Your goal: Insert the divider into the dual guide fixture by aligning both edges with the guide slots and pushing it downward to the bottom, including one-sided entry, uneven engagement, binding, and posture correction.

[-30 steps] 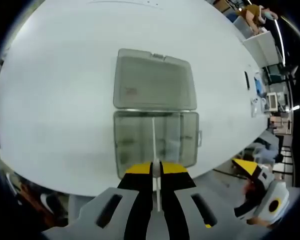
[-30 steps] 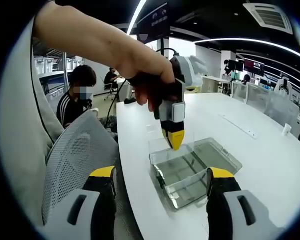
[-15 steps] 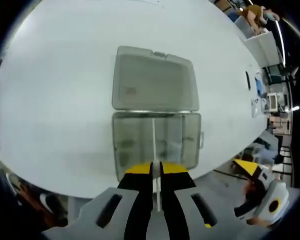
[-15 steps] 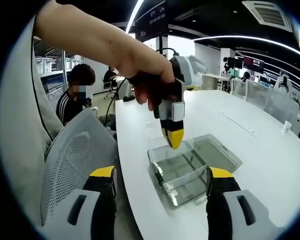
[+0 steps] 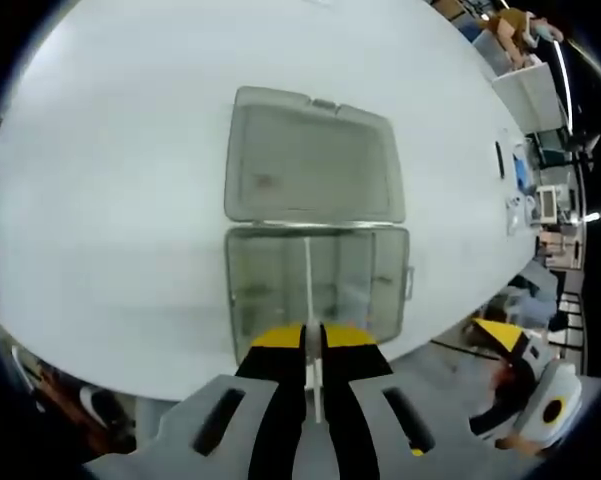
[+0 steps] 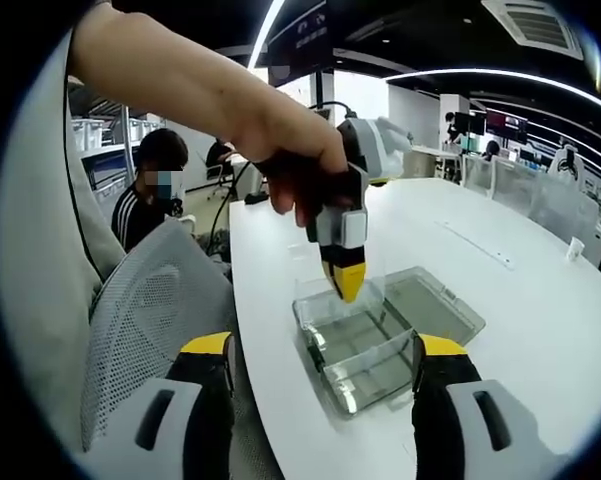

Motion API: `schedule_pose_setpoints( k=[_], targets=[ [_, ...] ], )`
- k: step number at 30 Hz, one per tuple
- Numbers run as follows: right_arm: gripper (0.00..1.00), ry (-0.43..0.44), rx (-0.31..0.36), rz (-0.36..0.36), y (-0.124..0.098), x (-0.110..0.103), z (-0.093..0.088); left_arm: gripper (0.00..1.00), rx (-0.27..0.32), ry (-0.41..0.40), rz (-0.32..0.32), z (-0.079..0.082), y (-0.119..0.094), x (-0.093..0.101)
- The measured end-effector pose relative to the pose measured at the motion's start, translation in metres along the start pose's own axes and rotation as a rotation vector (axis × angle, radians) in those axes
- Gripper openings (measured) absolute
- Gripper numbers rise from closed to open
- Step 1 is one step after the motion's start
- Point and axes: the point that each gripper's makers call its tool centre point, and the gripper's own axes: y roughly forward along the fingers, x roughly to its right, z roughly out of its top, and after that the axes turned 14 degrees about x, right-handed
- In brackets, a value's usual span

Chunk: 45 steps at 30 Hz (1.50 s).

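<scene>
- The thin clear plastic divider (image 5: 308, 290) is clamped edge-on between the closed yellow-tipped jaws of the left gripper (image 5: 311, 340); in the left gripper view it is one pale line, and its long axis runs from the jaws towards the hinge of the box.
- The divider stands over the middle of the one clear rectangular plastic box (image 5: 317, 290), which lies near the edge of the white desk (image 5: 110, 200); its one lid (image 5: 313, 165) lies open and flat on the desk beyond the hinge.
- The right gripper view shows the left gripper (image 6: 346, 283) from the side, held by a hand (image 6: 280, 150) and pointing down into the box (image 6: 365, 345); the divider is hard to see there.
- The right gripper (image 6: 320, 360) has its two jaws wide apart, holding nothing, beside a grey mesh chair (image 6: 150, 320).
- One seated person (image 6: 150, 195) is behind the chair.
</scene>
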Motion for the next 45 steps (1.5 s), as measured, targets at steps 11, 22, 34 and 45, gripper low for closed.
schedule_pose_setpoints(
  k=[11,22,34,45],
  targets=[
    [0.70,0.008,-0.001,0.002,0.000,0.002,-0.001,0.01,-0.009,-0.006,0.007,-0.001,0.002,-0.004],
    [0.70,0.018,-0.002,0.003,0.001,0.002,-0.004,0.01,-0.011,-0.001,0.005,0.003,0.007,-0.003],
    [0.69,0.027,-0.003,0.005,0.001,0.003,-0.006,0.01,-0.016,0.006,0.011,0.003,0.012,-0.005],
    [0.69,0.032,0.000,0.005,0.002,0.003,-0.006,0.01,-0.020,0.011,0.022,0.001,0.013,-0.008]
  ],
)
